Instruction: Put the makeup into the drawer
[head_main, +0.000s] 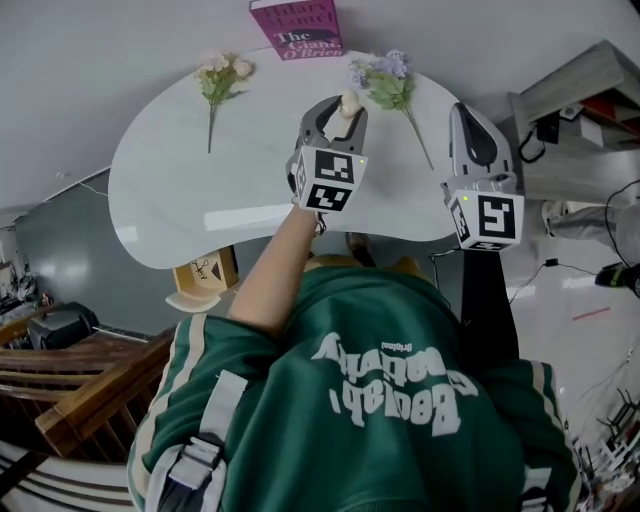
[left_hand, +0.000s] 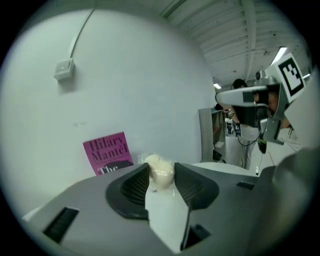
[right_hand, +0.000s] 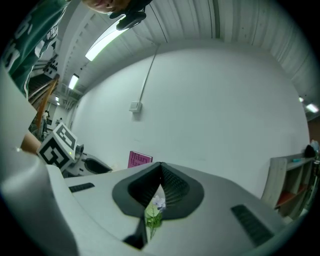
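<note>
— Where's the makeup (left_hand: 159, 173)?
— Pinched in the left gripper (head_main: 343, 112), jaws partly closed onto it. It's a cream lump, perhaps a puff in clear wrap; the view is too soft to be sure. It sits over the far side of the white table (head_main: 170, 190).
— And the right gripper (right_hand: 161, 167)?
— At 3 o'clock of the left, well apart, tips together on nothing, near the table's right edge.
— Room to move?
— There's bare tabletop from 7 to 9 o'clock. A pink flower sprig (head_main: 217, 80) lies at 10, a purple sprig (head_main: 388, 82) close at 2, and a book (head_main: 297, 28) at 11. The curved near edge is at 6.
</note>
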